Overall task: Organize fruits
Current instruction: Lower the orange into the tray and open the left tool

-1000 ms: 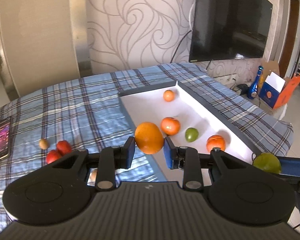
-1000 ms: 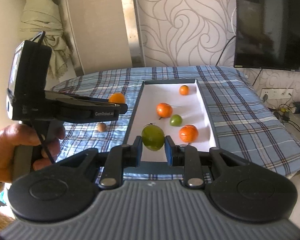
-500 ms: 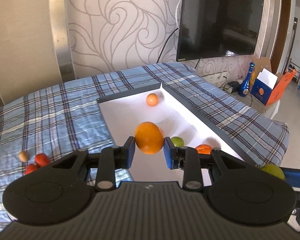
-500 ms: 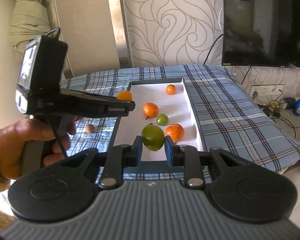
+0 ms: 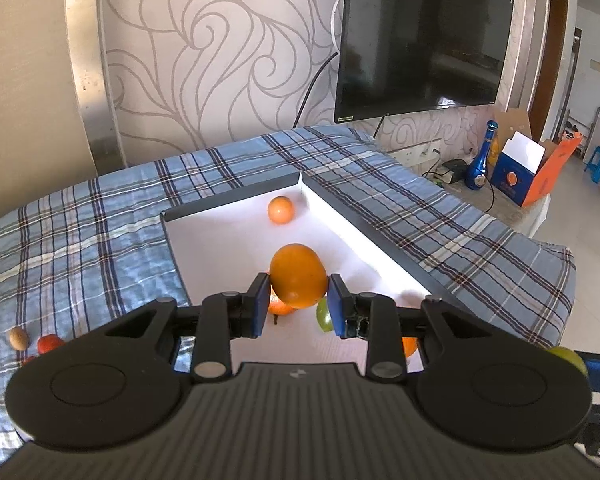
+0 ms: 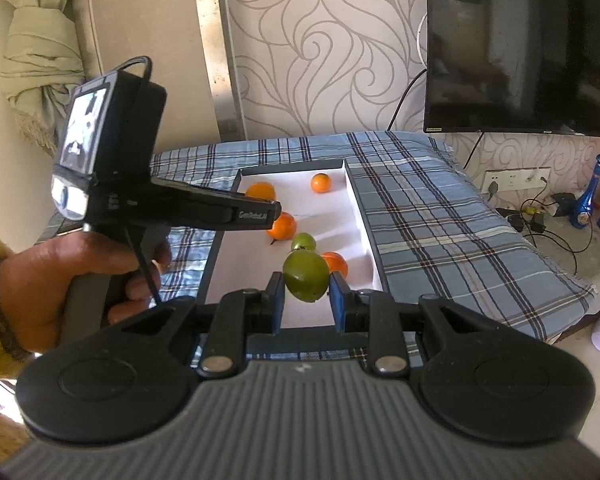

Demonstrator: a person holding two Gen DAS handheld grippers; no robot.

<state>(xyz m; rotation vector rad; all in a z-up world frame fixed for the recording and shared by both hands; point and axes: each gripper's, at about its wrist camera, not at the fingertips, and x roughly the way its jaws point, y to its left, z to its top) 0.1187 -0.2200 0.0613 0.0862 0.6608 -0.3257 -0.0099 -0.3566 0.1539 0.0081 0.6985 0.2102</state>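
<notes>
Fruits: big round orange (image 5: 298, 276) pinched in left gripper (image 5: 298, 306), held over white shallow tray w/ dark rim (image 5: 228, 204); round green fruit (image 6: 306, 276) pinched in right gripper (image 6: 306, 306) at tray's near end. Risk: letting go from up high, fruit prob rolls, knocks loose ones. In the way: small orange (image 5: 281, 210) at far end, stemmed orange fruit (image 6: 283, 227), small green one (image 6: 303, 242) mid-tray. Red fruits (image 5: 49, 343) and tan nut-like ball (image 5: 18, 338) sit on blue plaid cloth (image 5: 80, 240), not yet sorted.

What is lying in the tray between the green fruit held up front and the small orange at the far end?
In the right wrist view, a smaller green fruit and two orange fruits lie between the held green fruit and the small orange.
</notes>
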